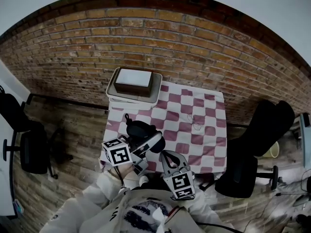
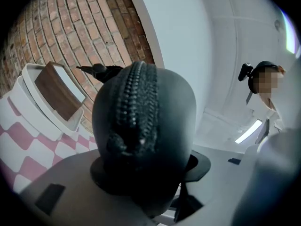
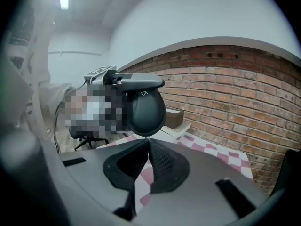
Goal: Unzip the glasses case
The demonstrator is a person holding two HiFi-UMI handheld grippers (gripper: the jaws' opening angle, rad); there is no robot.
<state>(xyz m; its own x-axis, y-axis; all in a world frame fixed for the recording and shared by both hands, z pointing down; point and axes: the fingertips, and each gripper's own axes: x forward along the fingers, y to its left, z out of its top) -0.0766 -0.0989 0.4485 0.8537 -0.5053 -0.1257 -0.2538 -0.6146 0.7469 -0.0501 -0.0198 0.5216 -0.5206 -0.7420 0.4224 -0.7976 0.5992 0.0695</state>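
The left gripper point(image 2: 149, 171) has its jaws clamped on the black case point(image 1: 140, 129). The case sits between the two pads and fills most of the left gripper view. It is held up over the near left part of the table, above the pink and white cloth point(image 1: 194, 115). It does not seem to rest on the cloth.

The zip point(image 2: 134, 102) runs up the middle of the case, facing the left gripper's camera. Its teeth look shut along the part that shows. A small black loop point(image 2: 101, 71) sticks out at the far end of the case.

The right gripper point(image 3: 148, 142) is just beside the other end of the case. Its jaws are together, and their tips meet right at the rounded end of the case. I cannot tell if a zip tab is pinched between them.

At the far left corner of the table there is a white tray point(image 1: 114, 89). A brown box point(image 1: 133, 79) with a white top sits in it. A brick wall point(image 1: 146, 38) is behind the table. A black chair point(image 1: 243, 171) stands to the right of the table, and another black chair point(image 1: 31, 149) stands well off to the left
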